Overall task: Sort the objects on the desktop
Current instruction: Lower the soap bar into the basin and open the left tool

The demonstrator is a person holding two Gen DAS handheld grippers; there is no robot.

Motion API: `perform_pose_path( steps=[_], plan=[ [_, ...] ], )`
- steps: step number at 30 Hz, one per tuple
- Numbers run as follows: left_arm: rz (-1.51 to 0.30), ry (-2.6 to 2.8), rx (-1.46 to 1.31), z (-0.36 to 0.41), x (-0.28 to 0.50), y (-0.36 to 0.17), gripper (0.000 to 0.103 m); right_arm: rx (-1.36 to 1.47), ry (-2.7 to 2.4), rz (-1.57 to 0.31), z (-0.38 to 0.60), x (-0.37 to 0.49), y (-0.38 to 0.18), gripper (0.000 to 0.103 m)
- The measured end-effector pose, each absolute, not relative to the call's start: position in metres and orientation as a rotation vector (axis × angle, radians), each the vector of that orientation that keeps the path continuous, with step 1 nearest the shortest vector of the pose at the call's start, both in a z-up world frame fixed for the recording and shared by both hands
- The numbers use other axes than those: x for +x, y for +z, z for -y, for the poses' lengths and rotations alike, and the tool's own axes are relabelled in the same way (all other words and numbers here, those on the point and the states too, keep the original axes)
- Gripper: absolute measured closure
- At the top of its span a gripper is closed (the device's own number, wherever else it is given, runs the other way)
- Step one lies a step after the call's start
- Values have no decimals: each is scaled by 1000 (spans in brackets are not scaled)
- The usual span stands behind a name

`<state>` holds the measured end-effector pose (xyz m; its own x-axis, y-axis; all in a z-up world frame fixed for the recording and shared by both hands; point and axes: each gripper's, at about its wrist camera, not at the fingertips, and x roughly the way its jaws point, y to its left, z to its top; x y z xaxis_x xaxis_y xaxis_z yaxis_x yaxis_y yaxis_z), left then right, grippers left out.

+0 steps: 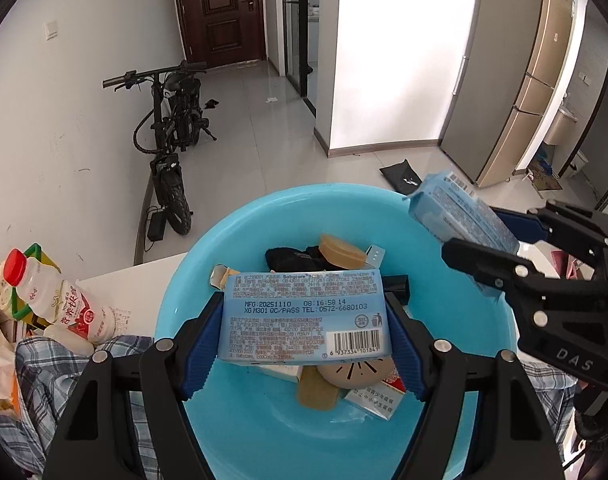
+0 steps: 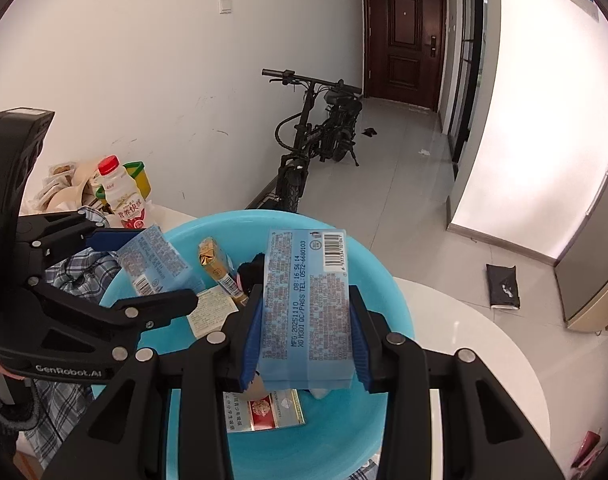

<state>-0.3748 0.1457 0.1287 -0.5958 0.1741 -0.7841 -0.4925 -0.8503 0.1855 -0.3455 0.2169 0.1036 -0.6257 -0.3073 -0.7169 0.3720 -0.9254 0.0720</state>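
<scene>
The left gripper [image 1: 304, 320] has its jaws clamped on a pale blue wipes pack [image 1: 304, 314], held over the blue basin [image 1: 184, 300] on the white surface [image 2: 483, 340]. The right gripper [image 2: 305, 320] pinches a second wipes pack [image 2: 307, 304] above the same basin, which holds what looks like a cigarette box [image 2: 270, 410] among small clutter.

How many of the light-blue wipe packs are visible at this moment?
2. One wipe pack is clamped in the left gripper over the blue basin; the other is in the right gripper. More could be buried in the basin.
</scene>
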Motion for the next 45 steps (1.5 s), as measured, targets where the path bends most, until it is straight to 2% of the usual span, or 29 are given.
perform_pose_path(
  steps=[3, 12, 26, 40, 45],
  plan=[
    [-516, 2441, -1165, -151, -387, 127, 26, 1102, -2530, -121, -221, -347, 93, 66],
    [-569, 2440, -1242, -177, -429, 117, 26, 1181, -2544, -215, -227, -354, 72, 66],
    [-604, 2402, -1374, -189, -472, 80, 26, 1411, -2442, -208, -222, -399, 36, 66],
    [-622, 2392, -1412, -197, -488, 70, 26, 1448, -2394, -184, -216, -415, 32, 66],
    [-590, 2376, -1412, -193, -491, 73, 22, 1452, -2390, -175, -214, -417, 33, 66]
  ],
)
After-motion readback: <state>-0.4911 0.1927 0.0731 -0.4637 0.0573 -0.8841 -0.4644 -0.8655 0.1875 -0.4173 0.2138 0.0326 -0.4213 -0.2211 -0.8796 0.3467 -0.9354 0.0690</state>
